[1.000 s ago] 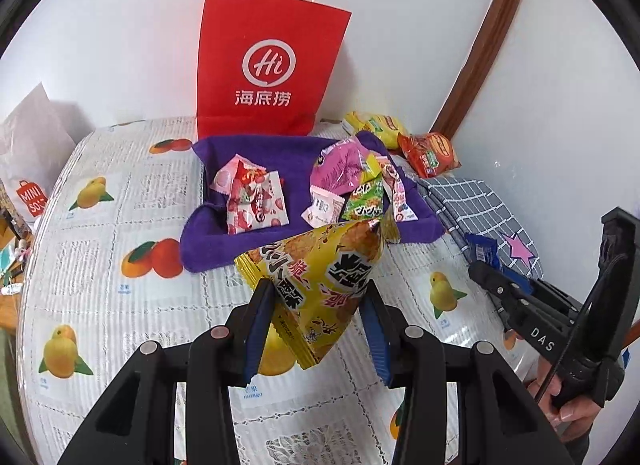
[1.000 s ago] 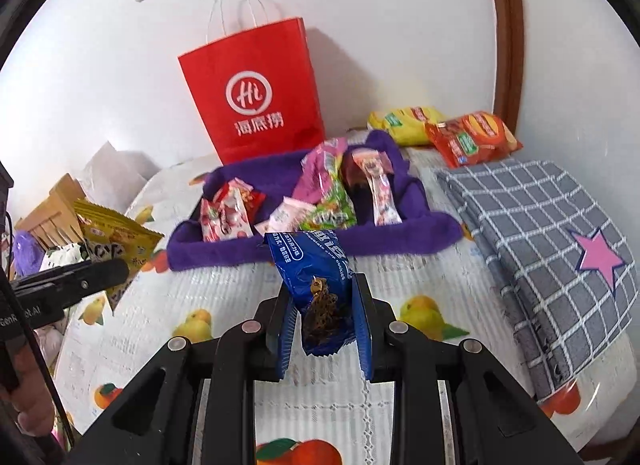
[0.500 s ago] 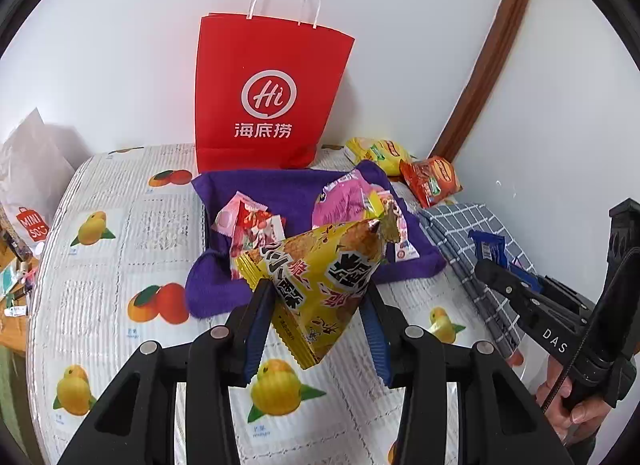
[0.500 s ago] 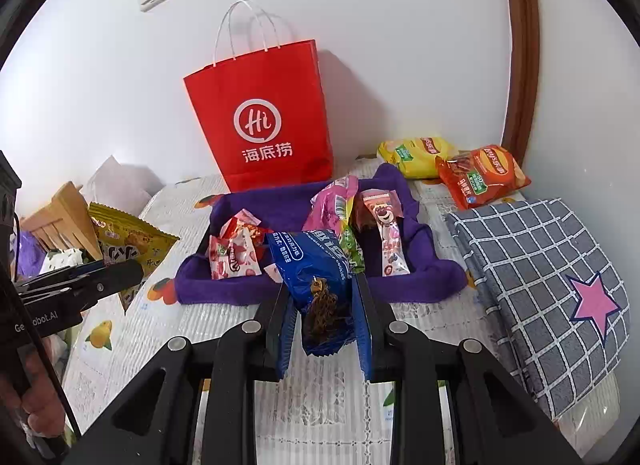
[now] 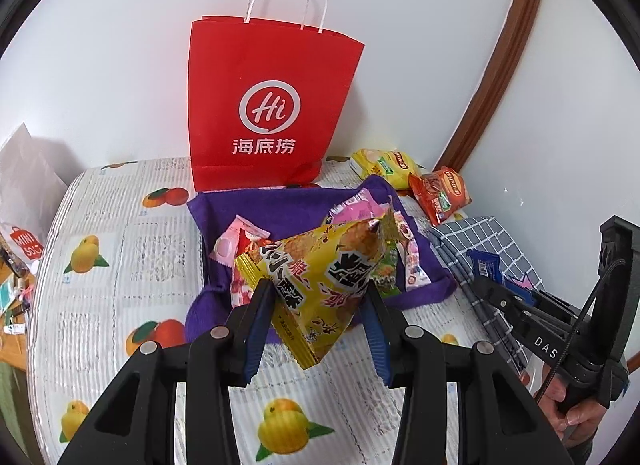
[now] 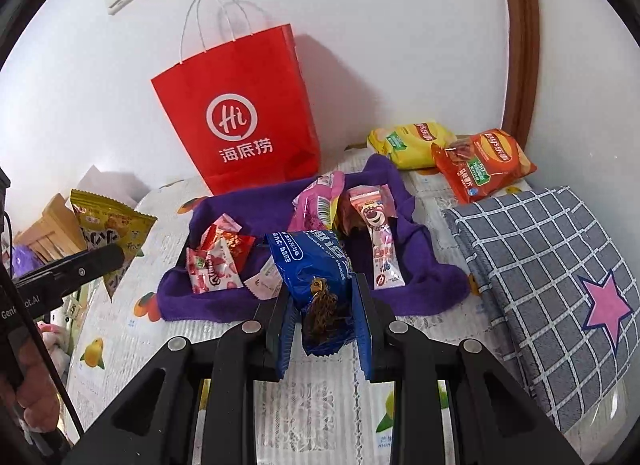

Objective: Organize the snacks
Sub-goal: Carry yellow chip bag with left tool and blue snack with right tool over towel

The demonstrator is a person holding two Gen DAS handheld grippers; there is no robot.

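My left gripper (image 5: 318, 293) is shut on a yellow snack bag (image 5: 320, 277), held in the air before the purple cloth (image 5: 276, 205). My right gripper (image 6: 322, 297) is shut on a blue cookie packet (image 6: 316, 269), held above the cloth's (image 6: 416, 285) near edge. The cloth holds several small snacks: a red-and-white packet (image 6: 210, 263), a pink bag (image 6: 316, 201) and a pink bear bar (image 6: 378, 241). A red paper bag (image 5: 264, 105) stands upright behind the cloth, also in the right wrist view (image 6: 240, 121). The yellow bag (image 6: 108, 229) shows at the left of the right wrist view.
A yellow chip bag (image 6: 412, 141) and an orange chip bag (image 6: 480, 163) lie at the back right by the wall. A folded grey checked cloth (image 6: 548, 277) with a pink star lies on the right. The fruit-print tablecloth (image 5: 120, 249) covers the table. White bags (image 5: 24, 185) stand at the left.
Both grippers have risen and pulled back from the purple cloth with their packets still held. The red bag now shows taller and more centred in both views.
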